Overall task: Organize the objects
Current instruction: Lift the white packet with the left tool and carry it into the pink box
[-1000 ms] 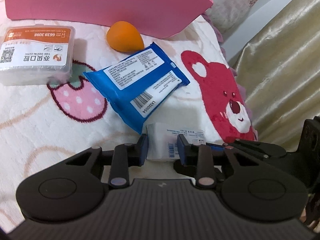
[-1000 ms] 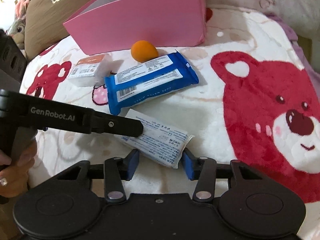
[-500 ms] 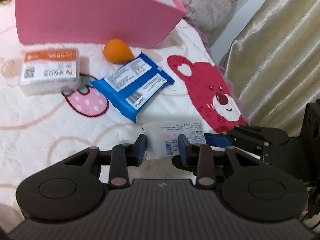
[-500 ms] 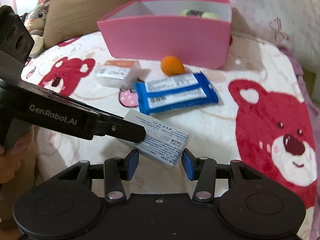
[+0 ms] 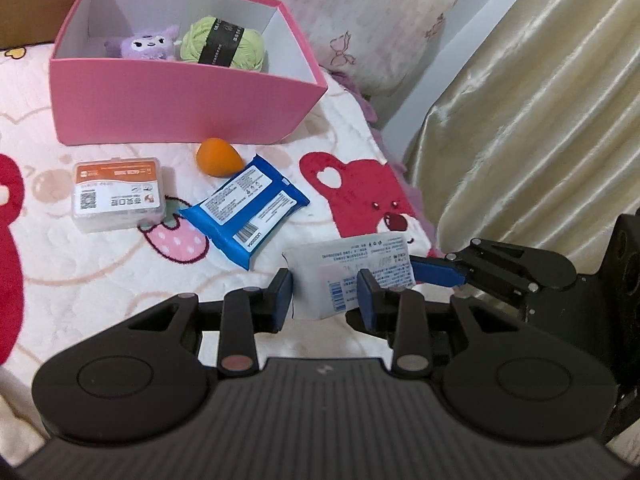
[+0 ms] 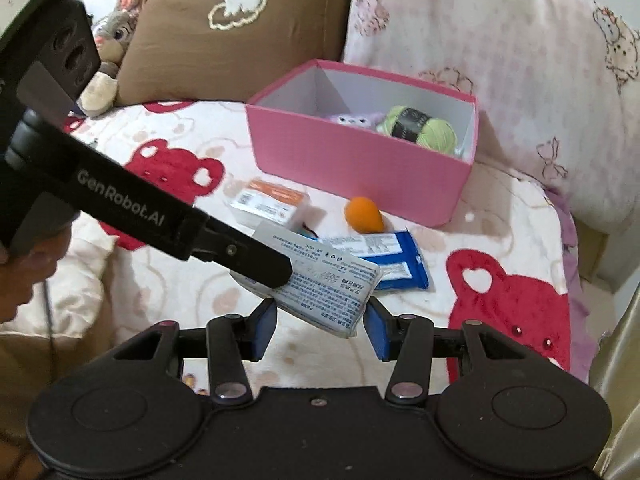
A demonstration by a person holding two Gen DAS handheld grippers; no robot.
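A white printed packet (image 5: pixel 352 268) hangs in the air between both grippers, lifted above the blanket. My left gripper (image 5: pixel 325 298) is shut on one end of it and my right gripper (image 6: pixel 320 324) is shut on the other end (image 6: pixel 332 292). A pink box (image 5: pixel 180 96) stands behind, holding a purple plush toy (image 5: pixel 146 44) and a green yarn ball (image 5: pixel 224 42). On the blanket lie a blue packet (image 5: pixel 244 208), an orange egg-shaped sponge (image 5: pixel 218 156) and a clear case with an orange label (image 5: pixel 118 192).
A brown pillow (image 6: pixel 228 28) and a plush rabbit (image 6: pixel 116 36) lie at the back left. A floral pillow (image 6: pixel 500 40) stands behind the box. A golden curtain (image 5: pixel 540 120) hangs along the bed's right edge.
Both grippers have risen together with the white packet, lifting it off the blanket. The inside of the pink box has come into view.
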